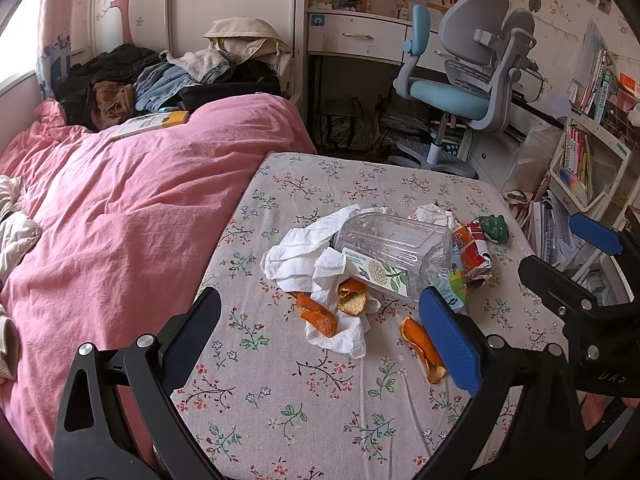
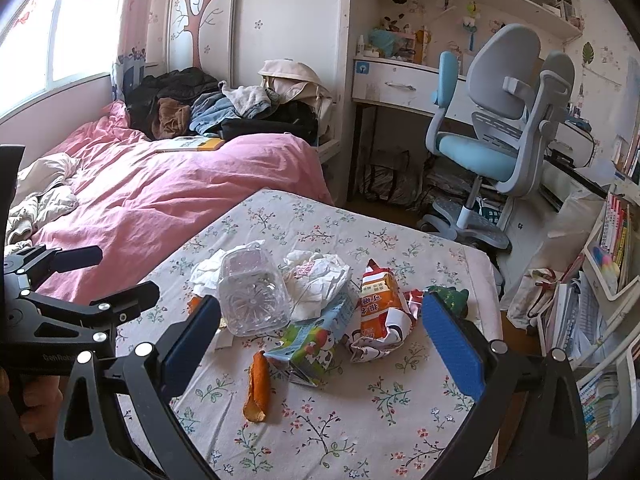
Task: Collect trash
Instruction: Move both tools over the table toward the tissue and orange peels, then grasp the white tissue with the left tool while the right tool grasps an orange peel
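Trash lies in a pile on the floral-cloth table (image 1: 304,412). A clear plastic bottle (image 1: 394,250) rests on its side over crumpled white tissues (image 1: 304,256). Orange peels (image 1: 318,316) sit in front of it, one (image 1: 420,344) beside my left gripper's blue pad. A crushed orange carton (image 2: 378,304), a green drink carton (image 2: 316,340), a wrapper (image 2: 316,276) and a green object (image 2: 452,298) lie to the right. My left gripper (image 1: 320,328) hangs open just before the pile, holding nothing. My right gripper (image 2: 320,328) is open too, with the cartons between its fingers' lines.
A bed with a pink duvet (image 1: 120,208) borders the table's left side, with clothes (image 1: 160,76) and a book (image 1: 152,124) on it. A blue-grey desk chair (image 1: 460,92) stands behind the table. Bookshelves (image 2: 608,280) and bags crowd the right.
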The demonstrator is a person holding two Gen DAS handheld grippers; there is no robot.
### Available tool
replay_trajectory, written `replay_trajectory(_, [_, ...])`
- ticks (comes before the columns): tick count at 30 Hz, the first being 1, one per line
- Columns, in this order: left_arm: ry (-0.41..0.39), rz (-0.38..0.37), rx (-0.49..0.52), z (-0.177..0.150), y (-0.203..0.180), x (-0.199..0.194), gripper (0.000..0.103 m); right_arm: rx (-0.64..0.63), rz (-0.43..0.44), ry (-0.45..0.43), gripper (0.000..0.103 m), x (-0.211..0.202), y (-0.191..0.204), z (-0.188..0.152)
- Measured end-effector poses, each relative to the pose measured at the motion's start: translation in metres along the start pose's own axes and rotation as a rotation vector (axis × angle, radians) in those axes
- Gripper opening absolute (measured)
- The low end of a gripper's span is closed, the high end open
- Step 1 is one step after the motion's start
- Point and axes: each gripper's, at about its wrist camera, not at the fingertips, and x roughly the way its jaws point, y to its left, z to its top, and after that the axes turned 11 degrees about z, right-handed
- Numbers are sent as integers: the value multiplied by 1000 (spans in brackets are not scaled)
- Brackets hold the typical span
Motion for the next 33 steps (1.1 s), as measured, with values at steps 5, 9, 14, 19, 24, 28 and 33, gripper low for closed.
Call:
replay_trajectory(5, [0, 1, -1, 0, 0, 0, 96, -1, 0, 1, 97, 0, 1, 0])
replay_trajectory(9, [29, -9, -38, 4, 11, 7, 96, 3, 5, 35, 97, 7, 0, -4])
replay_trajectory(14, [101, 101, -131, 11, 50, 27, 96, 36, 29, 134, 97, 22, -8, -13])
replay_trajectory(19, [139, 120, -151, 10, 61, 37, 96, 57, 80, 234, 96, 36, -9, -25])
replay_trajectory(24, [191, 96, -41, 0, 36, 49, 96, 106, 165, 338, 73, 54, -8, -38])
replay_trajectory(28, [277, 11, 3, -12, 16, 63, 96, 111, 204, 411, 58, 69, -1, -50])
replay_trajectory(33, [302, -5, 41, -22, -3, 74, 96, 111, 215, 454, 44, 85, 6, -64])
